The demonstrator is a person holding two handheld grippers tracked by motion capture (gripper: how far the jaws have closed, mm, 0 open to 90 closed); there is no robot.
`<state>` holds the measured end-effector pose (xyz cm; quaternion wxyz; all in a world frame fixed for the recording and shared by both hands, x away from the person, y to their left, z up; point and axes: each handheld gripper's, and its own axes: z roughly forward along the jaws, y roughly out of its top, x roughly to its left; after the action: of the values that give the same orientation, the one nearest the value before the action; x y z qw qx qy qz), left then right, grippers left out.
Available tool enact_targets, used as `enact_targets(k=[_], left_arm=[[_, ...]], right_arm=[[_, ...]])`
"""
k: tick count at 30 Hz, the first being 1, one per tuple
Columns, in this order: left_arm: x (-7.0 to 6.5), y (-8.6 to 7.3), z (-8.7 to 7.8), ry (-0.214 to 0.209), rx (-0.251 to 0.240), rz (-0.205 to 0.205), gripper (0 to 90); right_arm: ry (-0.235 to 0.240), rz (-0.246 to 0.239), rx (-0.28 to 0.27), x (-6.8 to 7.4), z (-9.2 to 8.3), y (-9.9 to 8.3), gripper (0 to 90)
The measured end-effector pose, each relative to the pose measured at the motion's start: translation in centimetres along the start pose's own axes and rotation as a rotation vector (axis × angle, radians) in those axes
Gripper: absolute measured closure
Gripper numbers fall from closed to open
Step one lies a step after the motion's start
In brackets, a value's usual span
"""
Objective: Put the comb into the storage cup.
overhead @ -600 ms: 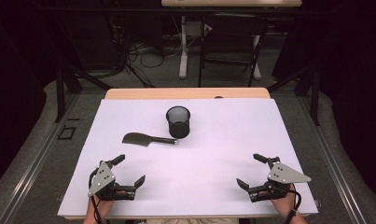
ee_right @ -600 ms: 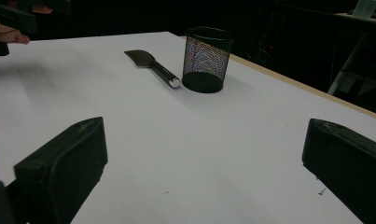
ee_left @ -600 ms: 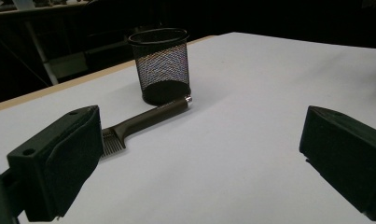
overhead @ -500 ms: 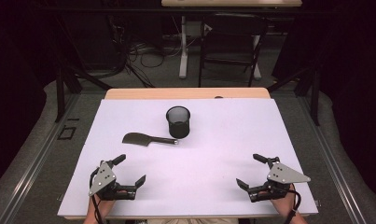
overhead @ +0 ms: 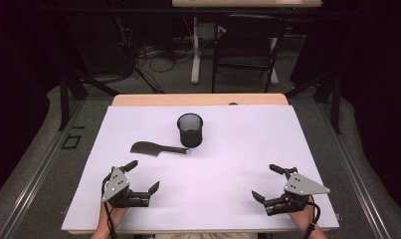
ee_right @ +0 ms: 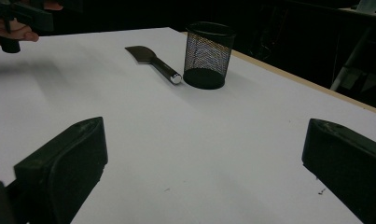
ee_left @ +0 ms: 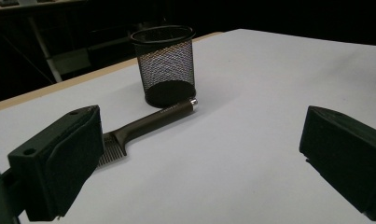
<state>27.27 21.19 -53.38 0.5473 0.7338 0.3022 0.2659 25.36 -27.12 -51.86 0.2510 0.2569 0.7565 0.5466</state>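
A black mesh cup (overhead: 190,129) stands upright on the white table cover, a little behind the middle. Just in front of it lies a dark brush (overhead: 158,148), its handle end close to the cup's base and its head pointing left. My left gripper (overhead: 142,176) rests near the front left edge, open, with nothing between its jaws. From the left gripper view (ee_left: 199,158) the brush (ee_left: 148,123) and cup (ee_left: 166,65) lie ahead. My right gripper (overhead: 266,182) sits near the front right, also open and holding nothing. The right gripper view (ee_right: 204,168) looks toward the cup (ee_right: 208,53) and brush (ee_right: 150,59).
The white cover (overhead: 248,144) spans nearly the whole table, leaving a wooden strip (overhead: 198,99) at the far edge. Beyond the table stand a chair (overhead: 248,45) and a white desk leg (overhead: 195,55), with cables on the floor. Dark drapes flank both sides.
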Motion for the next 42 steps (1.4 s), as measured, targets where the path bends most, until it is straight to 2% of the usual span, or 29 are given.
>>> enact_targets(k=[1, 6, 11, 17, 30, 42], left_arm=[[0.0, 0.1, 0.1, 0.001, -0.006, -0.011, 0.0], [0.0, 0.3, 0.5, 0.012, -0.006, -0.009, 0.0], [0.3, 0.8, 1.5, 0.021, 0.015, -0.034, 0.0], [0.3, 1.2, 2.5, 0.041, 0.030, -0.036, 0.8], [0.8, 1.6, 4.5, 0.034, 0.094, -0.081, 0.0], [1.4, 1.8, 6.3, 0.023, 0.126, -0.110, 0.0]], right_arm=[[0.002, 0.001, 0.001, 0.0, 0.0, 0.0, 0.0], [-0.002, -0.002, -0.002, 0.1, 0.0, 0.0, 0.0], [0.006, -0.004, 0.002, 0.1, 0.2, 0.0, 0.0], [0.010, -0.004, 0.007, 0.0, 0.2, 0.0, 0.0], [0.009, -0.004, 0.016, 0.1, 0.3, -0.1, 0.0], [0.007, 0.003, 0.018, 0.0, 0.3, -0.1, 0.0]])
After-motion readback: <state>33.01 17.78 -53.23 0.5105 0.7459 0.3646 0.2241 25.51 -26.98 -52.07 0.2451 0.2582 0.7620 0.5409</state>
